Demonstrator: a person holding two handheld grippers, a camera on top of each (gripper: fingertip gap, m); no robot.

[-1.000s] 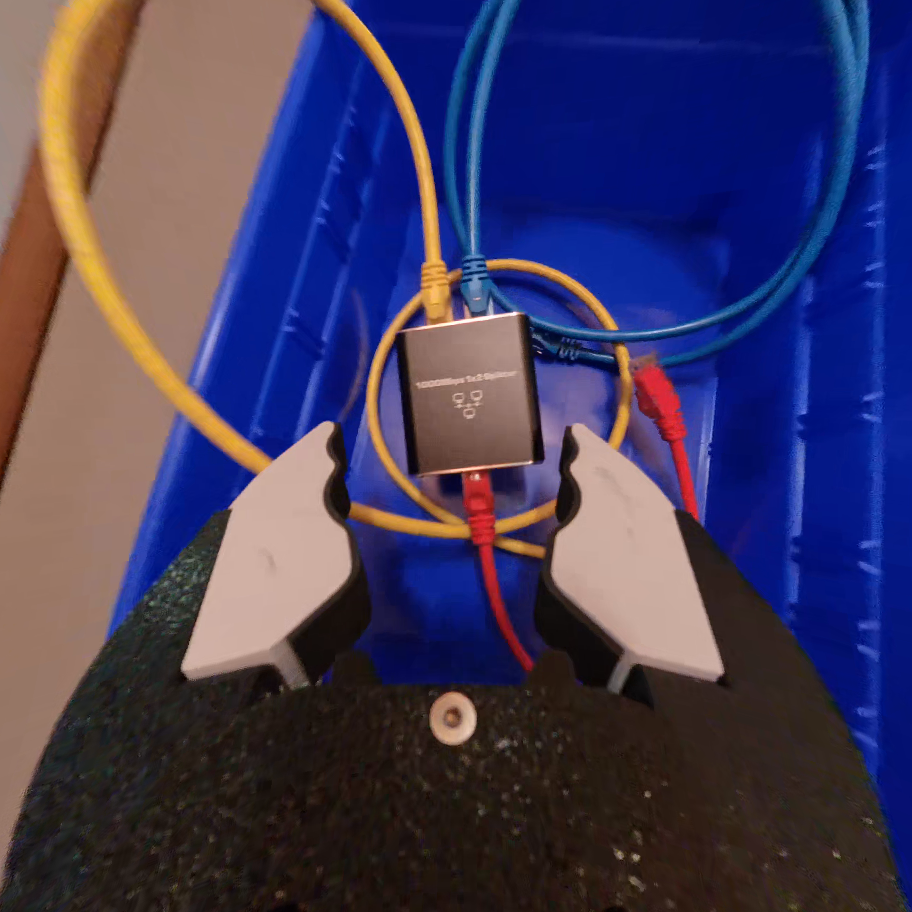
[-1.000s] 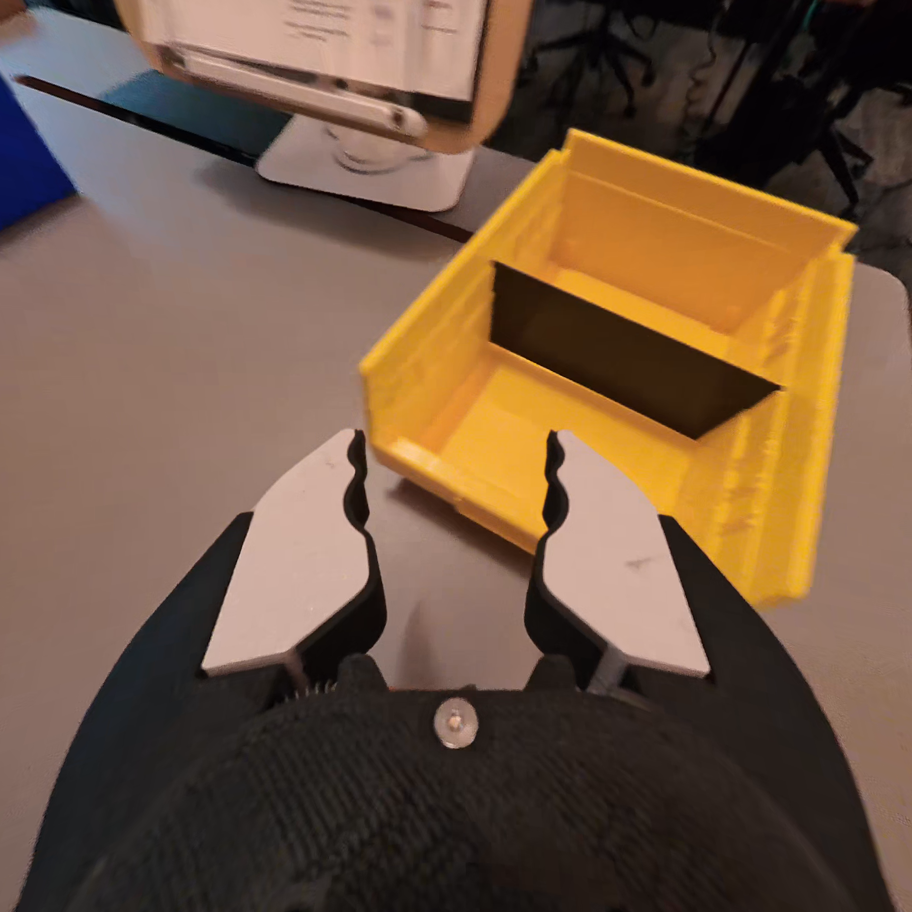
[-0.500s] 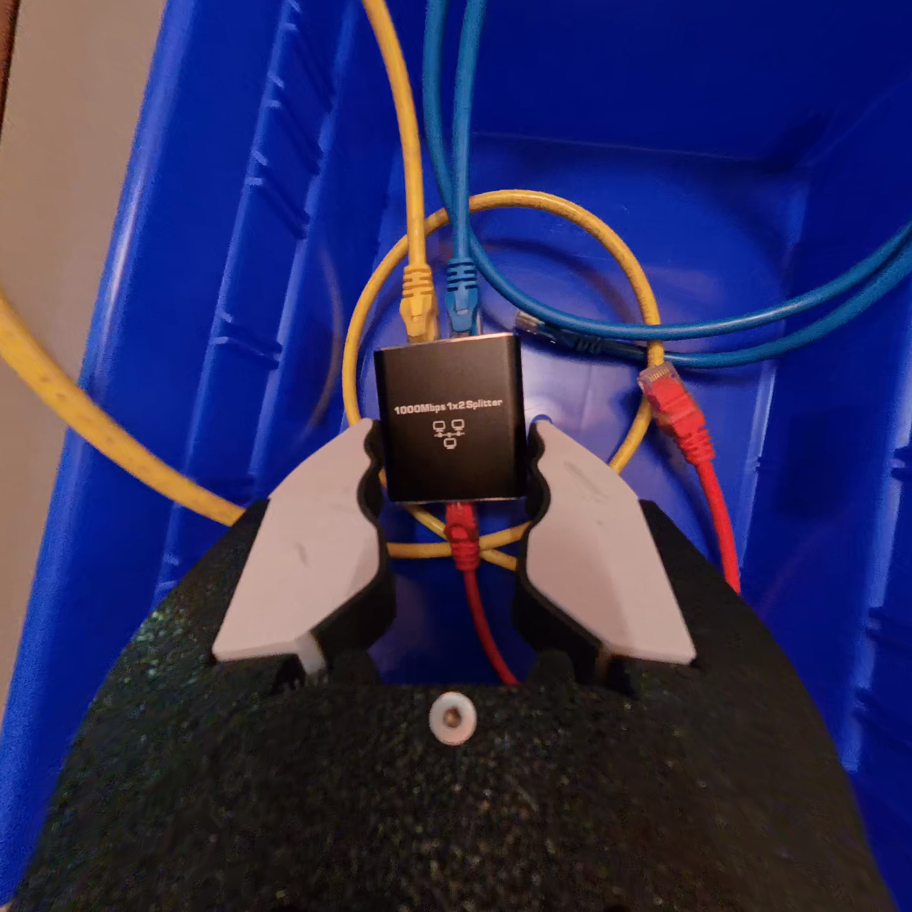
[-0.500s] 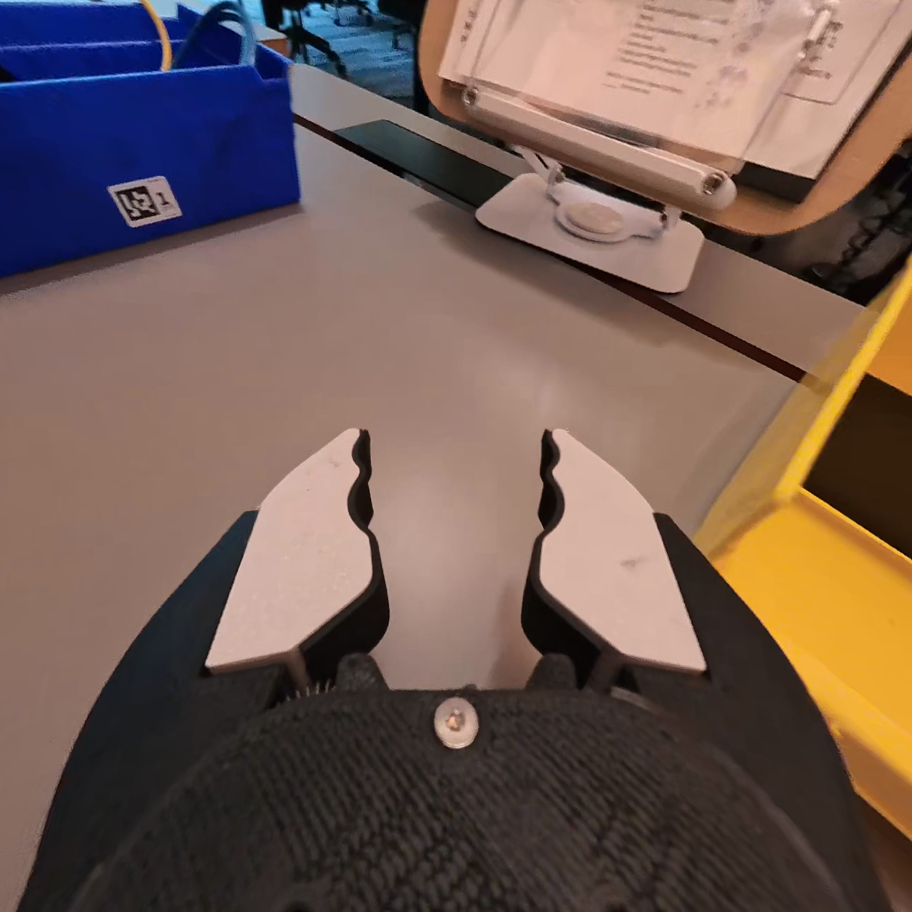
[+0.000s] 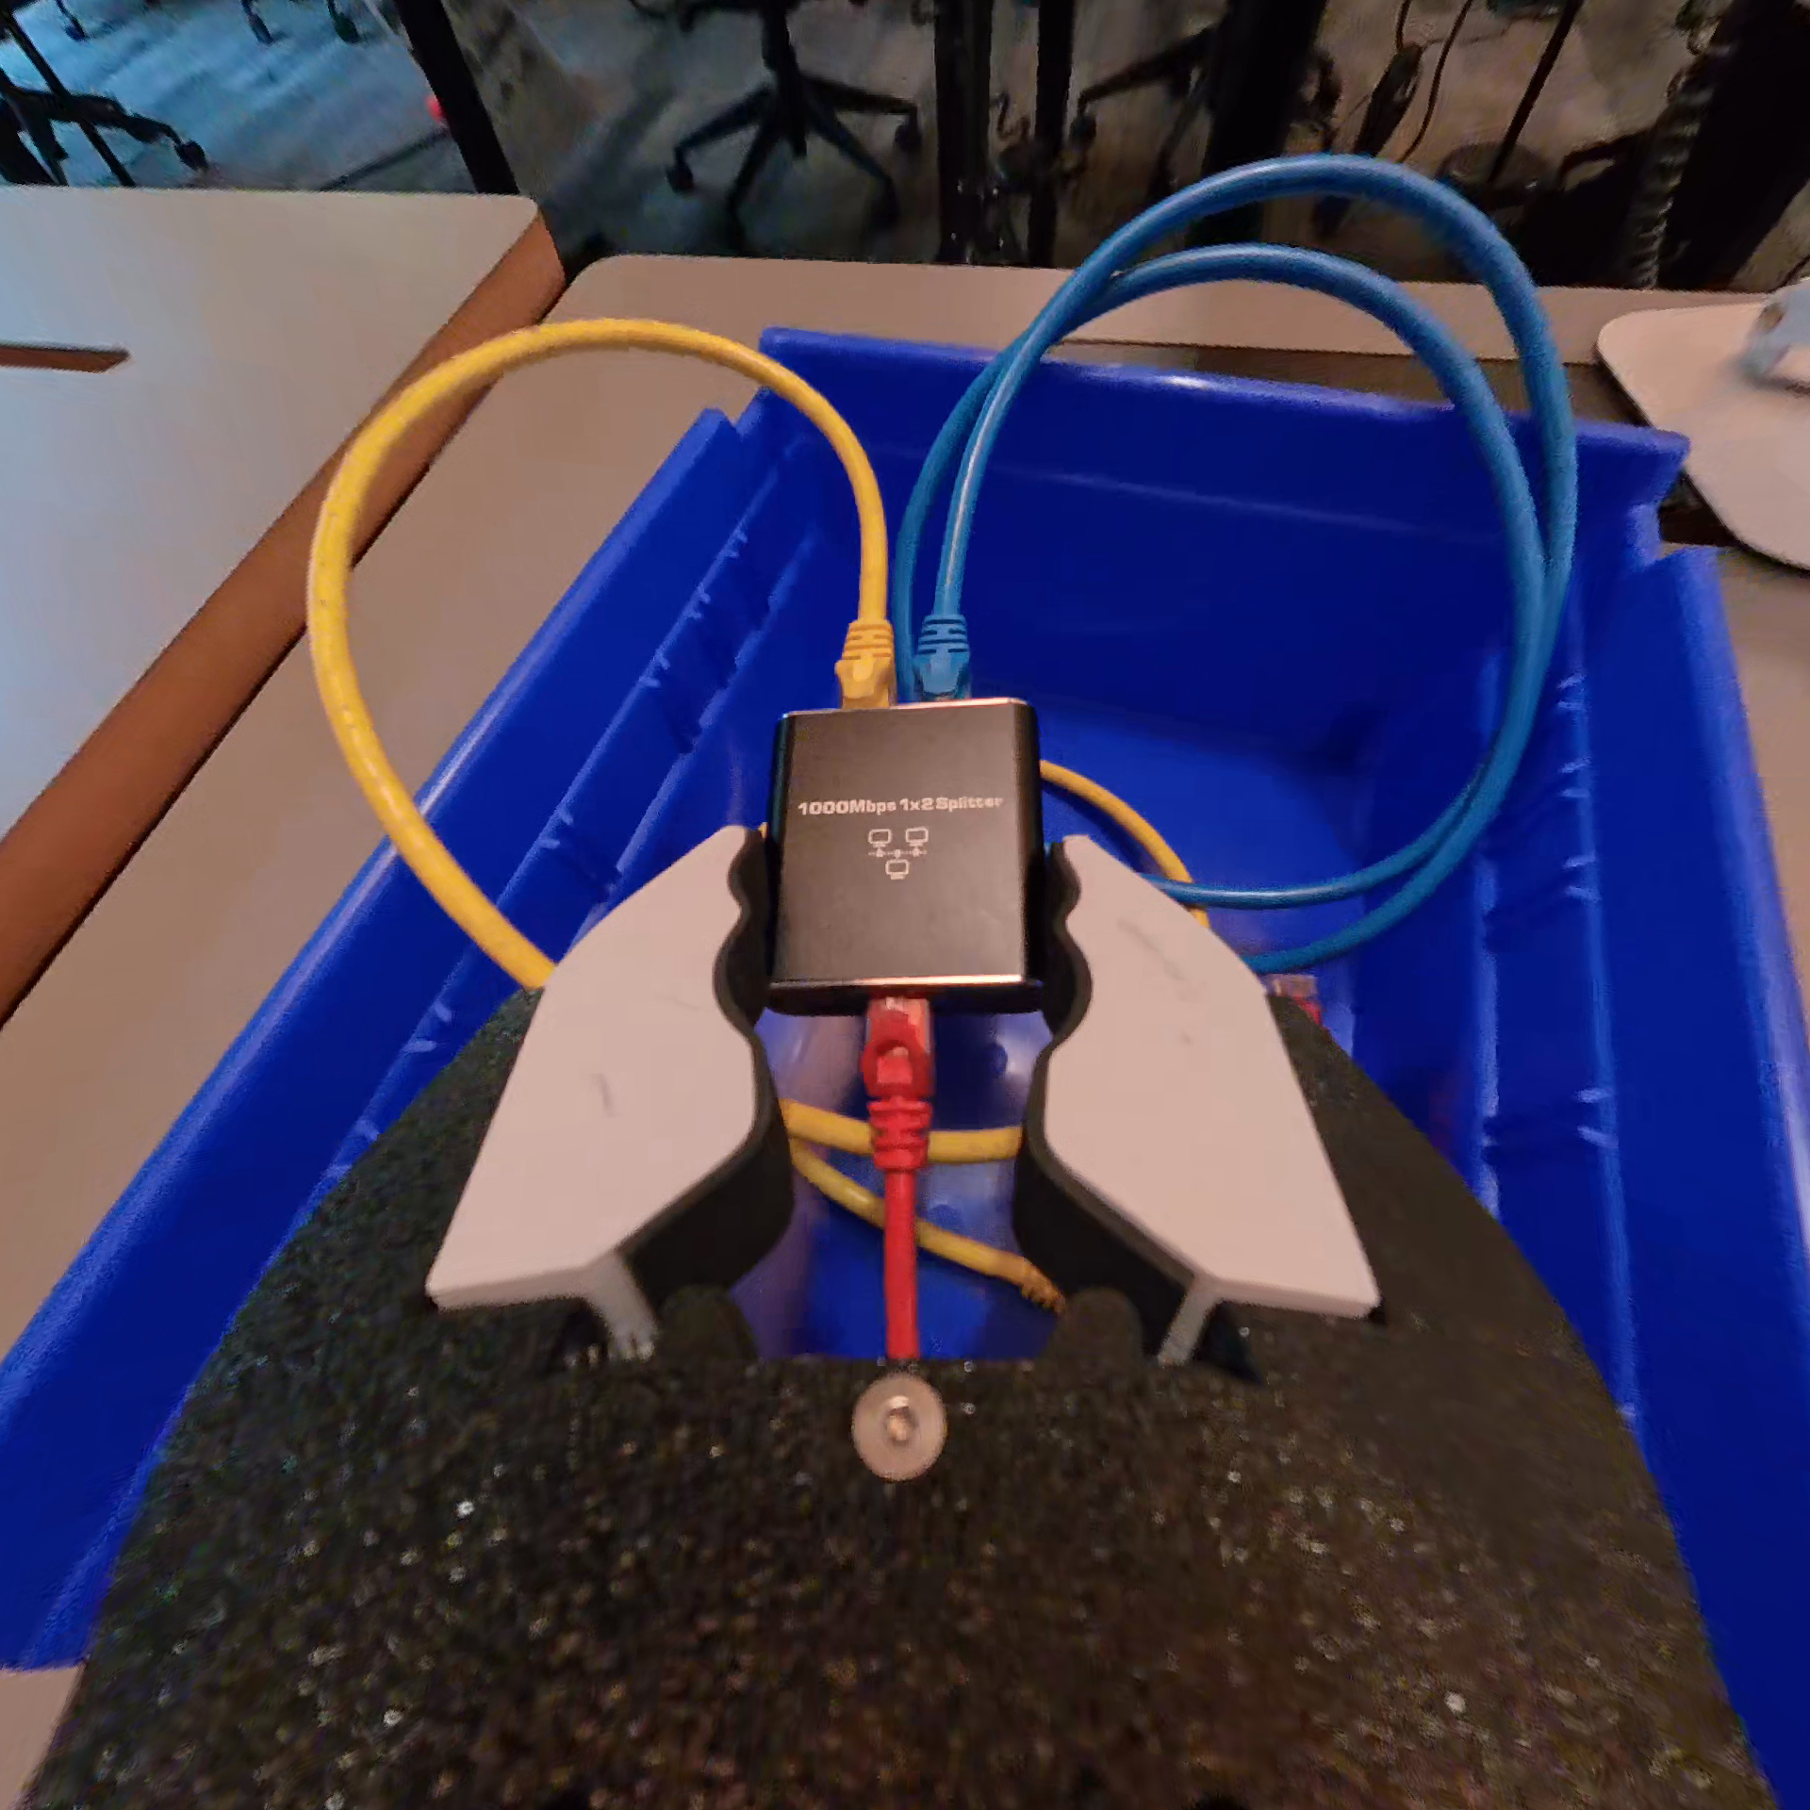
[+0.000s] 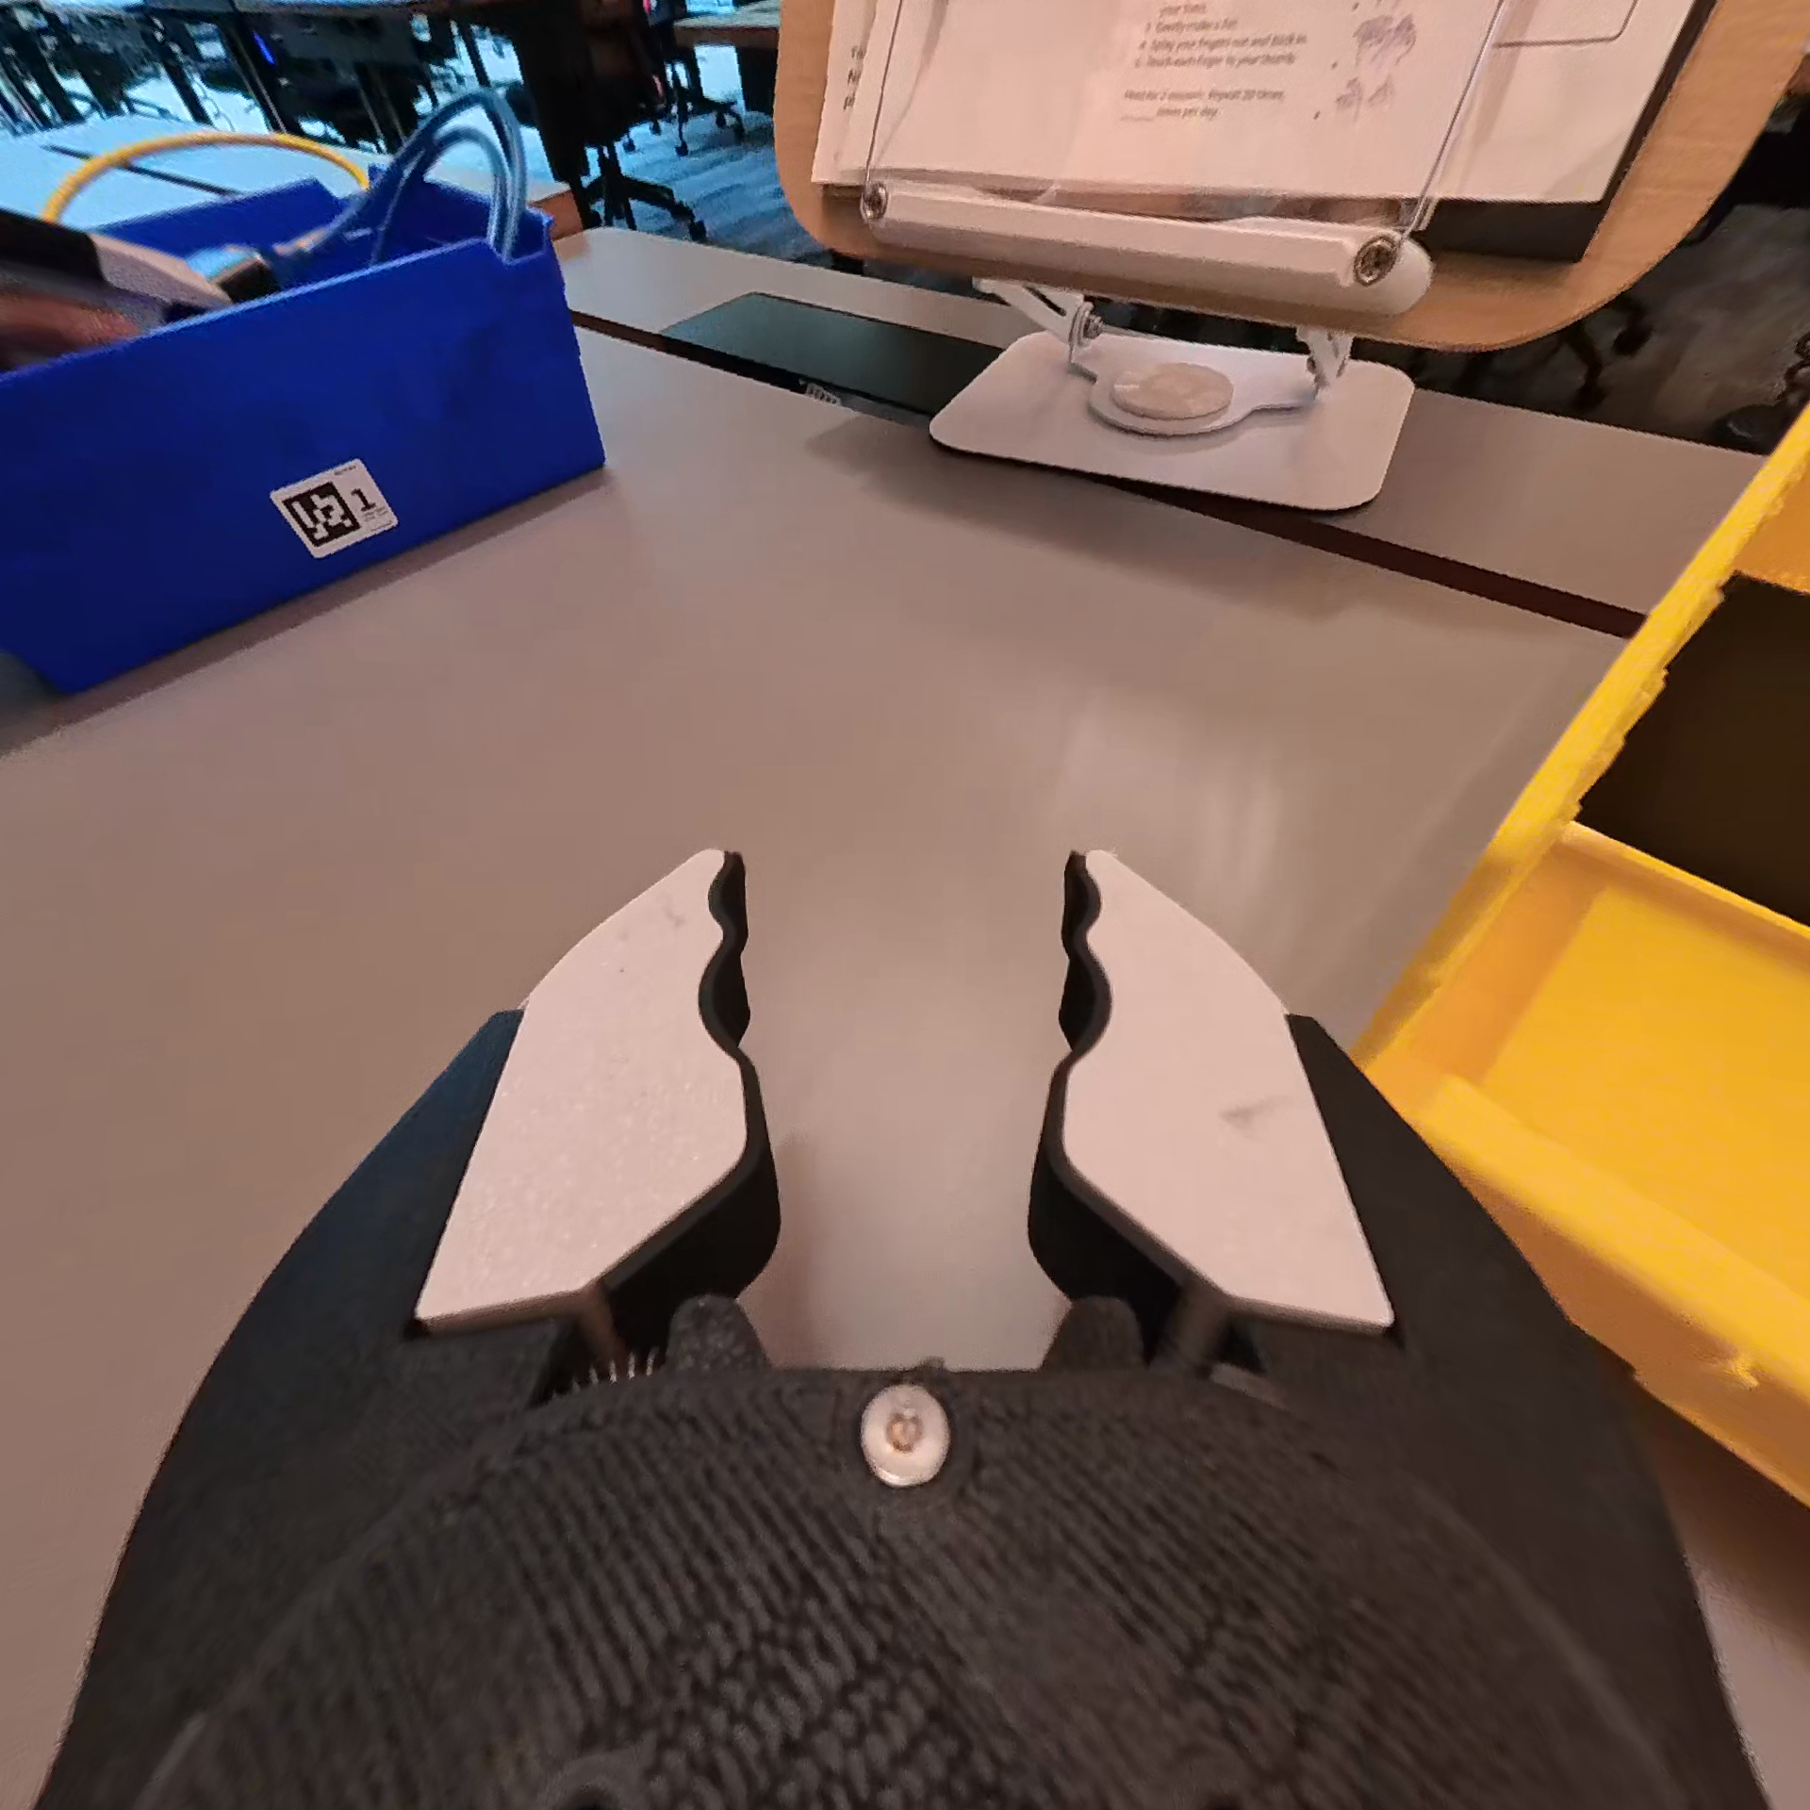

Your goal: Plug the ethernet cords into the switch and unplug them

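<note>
Three cords sit plugged into the switch (image 5: 903, 850): the yellow cord (image 5: 867, 658) and blue cord (image 5: 942, 654) at its 12 o'clock face, the red cord (image 5: 896, 1077) at 6 o'clock. I have my left gripper (image 5: 903, 872) clamped on the switch's two side walls, held over the blue bin (image 5: 1587, 881). My right gripper (image 6: 903, 906) hangs wide and empty above the grey table (image 6: 686, 735), with the yellow bin (image 6: 1616, 1077) at 3 o'clock. I judge the switch light, rigid and slick-sided, so the side grip is right. For unplugging I would pinch a cord's ribbed boot just behind the plug, pressing its latch tab; the cable itself is springy and would likely slip or kink.
</note>
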